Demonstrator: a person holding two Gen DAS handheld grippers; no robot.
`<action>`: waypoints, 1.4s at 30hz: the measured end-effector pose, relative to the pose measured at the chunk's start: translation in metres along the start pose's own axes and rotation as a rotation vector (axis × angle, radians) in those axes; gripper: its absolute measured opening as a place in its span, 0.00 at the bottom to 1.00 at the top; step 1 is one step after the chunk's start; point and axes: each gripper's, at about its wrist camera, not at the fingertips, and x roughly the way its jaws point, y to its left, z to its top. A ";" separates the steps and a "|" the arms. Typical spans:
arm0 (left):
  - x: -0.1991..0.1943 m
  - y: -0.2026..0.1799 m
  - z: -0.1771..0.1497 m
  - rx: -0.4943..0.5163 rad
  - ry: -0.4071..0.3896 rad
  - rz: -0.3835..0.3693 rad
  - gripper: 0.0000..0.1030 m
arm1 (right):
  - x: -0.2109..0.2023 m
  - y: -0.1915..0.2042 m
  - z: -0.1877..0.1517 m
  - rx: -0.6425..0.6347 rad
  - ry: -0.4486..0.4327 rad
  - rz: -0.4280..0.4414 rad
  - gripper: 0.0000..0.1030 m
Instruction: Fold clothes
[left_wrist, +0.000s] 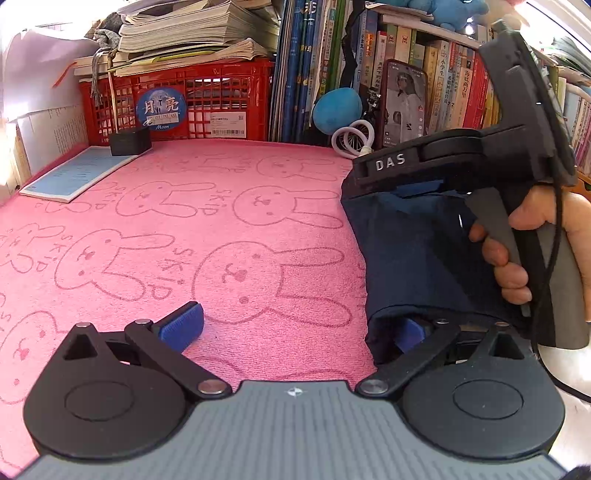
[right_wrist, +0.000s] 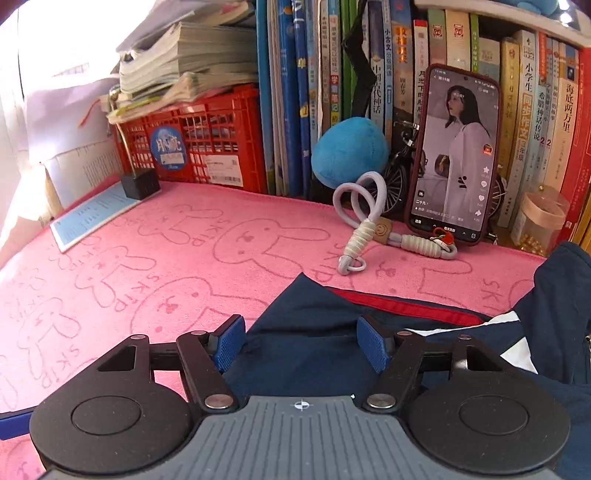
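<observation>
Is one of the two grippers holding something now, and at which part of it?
Nothing is clamped. The left gripper is wide open, one pad tucked under the dark navy garment's edge. The right gripper is open over the cloth.

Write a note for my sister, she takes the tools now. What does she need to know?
Left tool: open; its right pad is tucked under an edge of the navy garment, its left pad over the pink towel.
Right tool: open, a pad on each side of a navy fold, not pinching.
The garment lies bunched on the towel's right side, red stripe and white patch showing.
Done: no neat fold visible yet.
Left: grip, fold, flatten. Mind the phone and its cord behind.
</observation>
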 end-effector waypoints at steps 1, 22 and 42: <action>0.000 0.000 0.000 0.002 0.001 0.003 1.00 | -0.012 -0.006 -0.004 0.014 -0.015 0.015 0.65; 0.001 -0.003 0.001 0.008 0.011 0.050 1.00 | -0.241 -0.219 -0.144 0.392 -0.226 -0.560 0.95; 0.001 -0.008 0.001 0.009 0.010 0.079 1.00 | -0.237 -0.204 -0.102 0.298 -0.454 -0.463 0.37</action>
